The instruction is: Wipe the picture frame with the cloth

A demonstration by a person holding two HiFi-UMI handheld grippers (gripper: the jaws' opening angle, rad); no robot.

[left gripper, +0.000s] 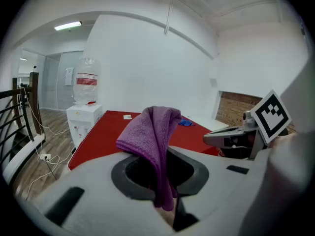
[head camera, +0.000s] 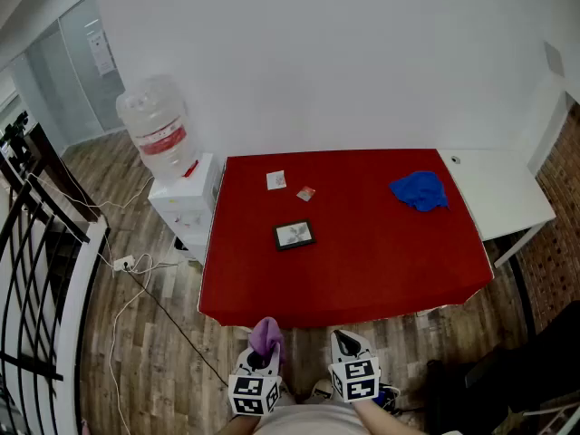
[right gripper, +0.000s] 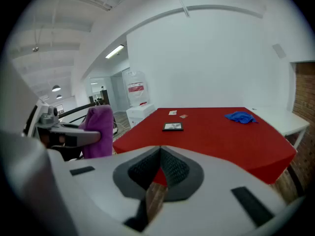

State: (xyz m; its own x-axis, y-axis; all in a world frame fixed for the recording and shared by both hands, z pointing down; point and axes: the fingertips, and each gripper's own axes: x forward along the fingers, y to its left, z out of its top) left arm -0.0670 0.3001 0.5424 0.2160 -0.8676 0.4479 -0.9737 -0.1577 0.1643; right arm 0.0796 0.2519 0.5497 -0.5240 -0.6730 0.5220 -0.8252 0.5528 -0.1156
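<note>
Below the near edge of the red table (head camera: 381,270), the left gripper (left gripper: 158,176) is clamping a purple cloth (left gripper: 156,127) that is flopping loosely over its jaws, while the right gripper (right gripper: 158,170) is sitting pinched together on nothing. Well away, the picture frame (head camera: 294,235) is lying flat mid-table, unsecured; I am judging that a one-handed wipe could be pushing it around, or the slack cloth slipping free. A blue rag (head camera: 420,190) and two small cards (head camera: 276,180) are lying farther back; a water dispenser (head camera: 172,166) is standing at the left, cables (head camera: 127,270) trailing over wood flooring
</note>
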